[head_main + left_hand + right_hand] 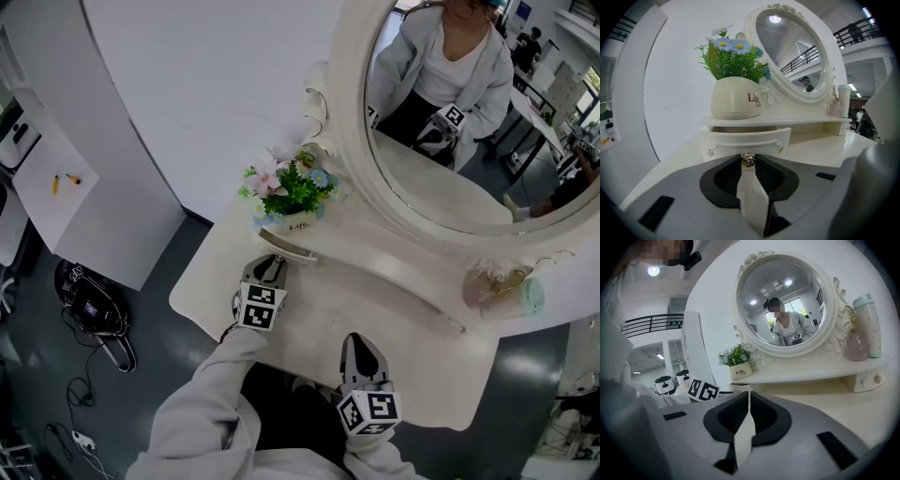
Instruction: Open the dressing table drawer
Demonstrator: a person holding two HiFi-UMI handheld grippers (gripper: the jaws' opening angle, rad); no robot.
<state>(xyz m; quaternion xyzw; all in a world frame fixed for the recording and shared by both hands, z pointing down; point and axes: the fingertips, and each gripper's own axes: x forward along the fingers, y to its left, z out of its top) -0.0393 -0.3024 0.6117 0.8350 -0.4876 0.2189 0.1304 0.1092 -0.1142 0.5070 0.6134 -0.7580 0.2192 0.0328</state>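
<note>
Right gripper (749, 393) is hovering nearest, on the right over the dressing table top (403, 352), with its jaws pressed together on nothing. Left gripper (748, 158) is pinching the small metal knob (748, 160) of the drawer (740, 139), which is sitting at the table's left end under the shelf, front standing slightly out. Beyond it, the flower pot (736, 97) is sitting on the shelf right above the drawer, with the oval mirror (790, 47) standing farther right.

You work in soft, even indoor light, with ceiling lamps (788, 282) glinting in the mirror (754, 315). Your head view darkens toward its lower corners, and both gripper views bend strongly and go black at their rims.
</note>
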